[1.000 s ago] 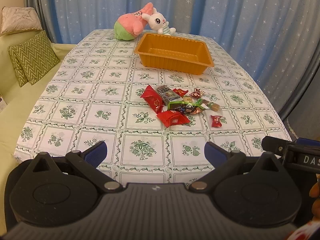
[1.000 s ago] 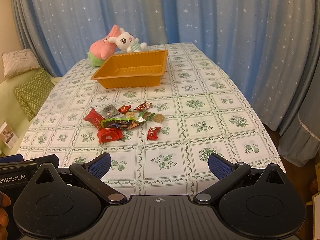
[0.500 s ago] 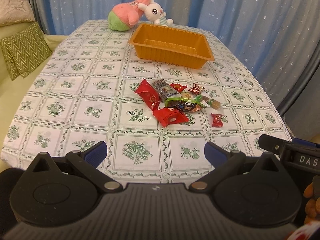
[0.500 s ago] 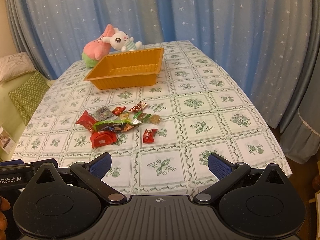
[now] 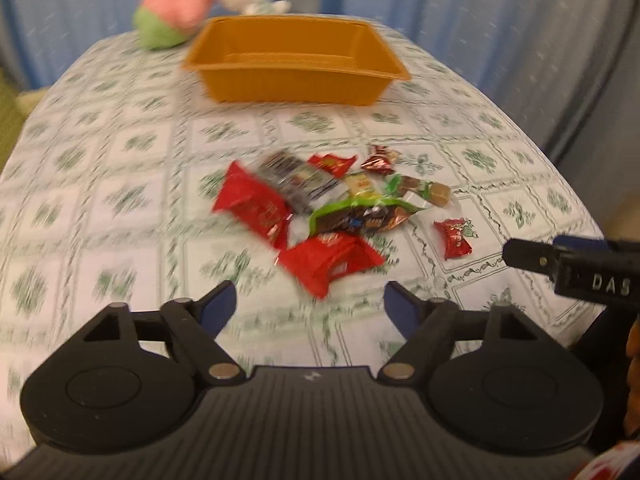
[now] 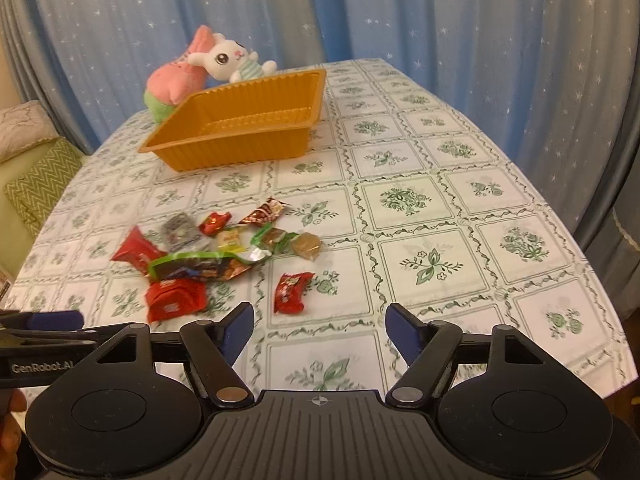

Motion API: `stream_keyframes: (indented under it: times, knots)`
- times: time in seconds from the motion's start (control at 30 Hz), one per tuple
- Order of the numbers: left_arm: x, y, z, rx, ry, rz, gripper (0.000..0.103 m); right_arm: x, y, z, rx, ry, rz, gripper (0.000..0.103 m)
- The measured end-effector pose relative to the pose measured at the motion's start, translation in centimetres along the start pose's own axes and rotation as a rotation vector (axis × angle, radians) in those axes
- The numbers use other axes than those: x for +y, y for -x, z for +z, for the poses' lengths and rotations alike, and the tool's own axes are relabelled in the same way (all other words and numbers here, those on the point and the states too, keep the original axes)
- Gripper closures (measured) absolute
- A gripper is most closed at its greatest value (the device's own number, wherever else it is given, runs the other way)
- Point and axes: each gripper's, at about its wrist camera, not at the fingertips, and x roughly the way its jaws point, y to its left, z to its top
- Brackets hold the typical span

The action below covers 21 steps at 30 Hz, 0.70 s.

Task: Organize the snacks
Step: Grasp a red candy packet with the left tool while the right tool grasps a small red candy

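A heap of wrapped snacks [image 5: 332, 204] lies mid-table: red packets, a green-edged wrapper, small candies. The same snack heap [image 6: 208, 256] shows in the right wrist view. An orange tray [image 5: 296, 80] stands behind it, with nothing in it. My left gripper [image 5: 310, 306] hovers just short of a red packet [image 5: 328, 260]; its jaws are closing with nothing between them. My right gripper [image 6: 318, 330] hangs near a small red candy [image 6: 290, 292], jaws closing too and holding nothing. Each gripper's finger shows at the edge of the other's view.
Two plush toys, a pink one [image 6: 176, 80] and a white rabbit [image 6: 226, 58], sit behind the orange tray [image 6: 240, 136]. Blue starred curtains [image 6: 460, 20] hang round the floral tablecloth [image 6: 420, 200]. Green cushions [image 6: 40, 180] lie at left. The table edge is close on the right.
Both grippers have moved forward and down toward the snack heap, which looks larger now. Both pairs of jaws have narrowed. The left view is blurred by motion.
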Motion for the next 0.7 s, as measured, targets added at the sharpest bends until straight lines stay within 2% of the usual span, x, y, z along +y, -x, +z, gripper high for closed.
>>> stream_keyframes:
  times: [0.07, 0.17, 0.3, 0.37, 0.53, 0.57, 0.7]
  knots:
    - [-0.1, -1.2, 0.6, 0.009, -0.051, -0.043, 0.042, -0.3, -0.9, 0.3, 0.006, -0.006, -0.002, 0.031]
    - [-0.4, -2.6, 1.3, 0.011, -0.139, -0.073, 0.051, -0.5, -2.1, 0.5, 0.012, -0.013, -0.007, 0.031]
    - [-0.6, -4.0, 1.9, 0.023, -0.230, -0.090, 0.056, -0.7, -3.3, 0.8, 0.019, -0.022, 0.000, 0.031]
    - [-0.6, -4.5, 2.0, 0.040, -0.262, -0.099, 0.063, -0.7, -3.8, 0.8, 0.023, -0.022, 0.008, 0.031]
    - [-0.9, -4.3, 1.5, 0.064, -0.265, -0.105, 0.073, -0.3, -4.8, 0.7, 0.027, 0.003, 0.026, 0.032]
    - [-1.0, -4.1, 1.3, 0.062, -0.255, -0.104, 0.076, -0.2, -4.9, 0.7, 0.028, 0.007, 0.029, 0.034]
    - [-1.7, -3.9, 0.9, 0.044, -0.240, -0.069, 0.078, 0.6, -5.9, 0.7, 0.032, 0.031, 0.036, 0.045]
